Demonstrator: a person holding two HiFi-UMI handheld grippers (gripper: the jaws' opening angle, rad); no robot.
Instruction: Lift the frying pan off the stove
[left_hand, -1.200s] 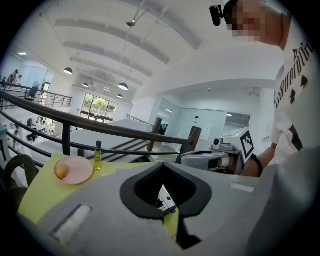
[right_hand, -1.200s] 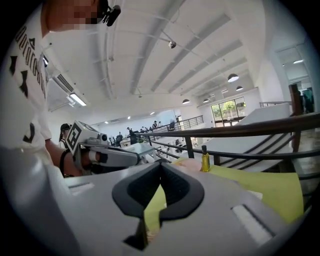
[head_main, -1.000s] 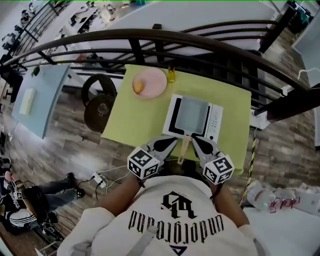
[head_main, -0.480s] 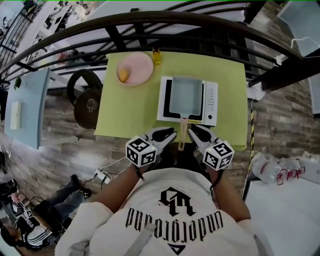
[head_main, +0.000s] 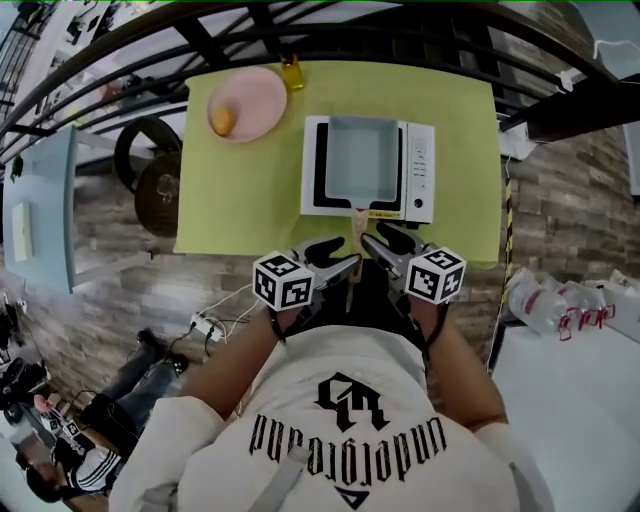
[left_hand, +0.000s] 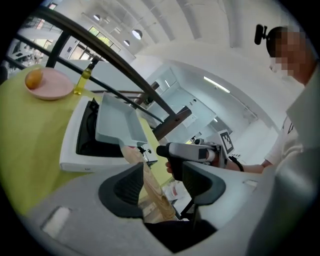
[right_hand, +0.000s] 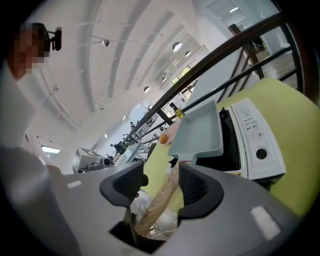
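A square grey frying pan (head_main: 358, 160) sits on a white single-burner stove (head_main: 420, 170) on the green table (head_main: 250, 200). Its wooden handle (head_main: 355, 222) points toward me over the table's near edge. My left gripper (head_main: 335, 258) and right gripper (head_main: 385, 243) flank the handle's near end. Both have just been opening their jaws. In the left gripper view the handle (left_hand: 150, 187) runs between the left gripper's (left_hand: 160, 187) pads, with a gap on its right. In the right gripper view the handle (right_hand: 162, 197) lies between the right gripper's (right_hand: 161, 187) spread pads, unclamped.
A pink plate (head_main: 245, 105) with an orange fruit (head_main: 222, 120) and a small yellow bottle (head_main: 291, 72) stand at the table's far left. A dark railing (head_main: 300, 20) runs behind the table. Weight discs (head_main: 155, 185) lie on the floor to the left.
Both grippers have sunk toward the near end of the handle and rolled, and their jaws went from shut to open. The pan stays on the stove.
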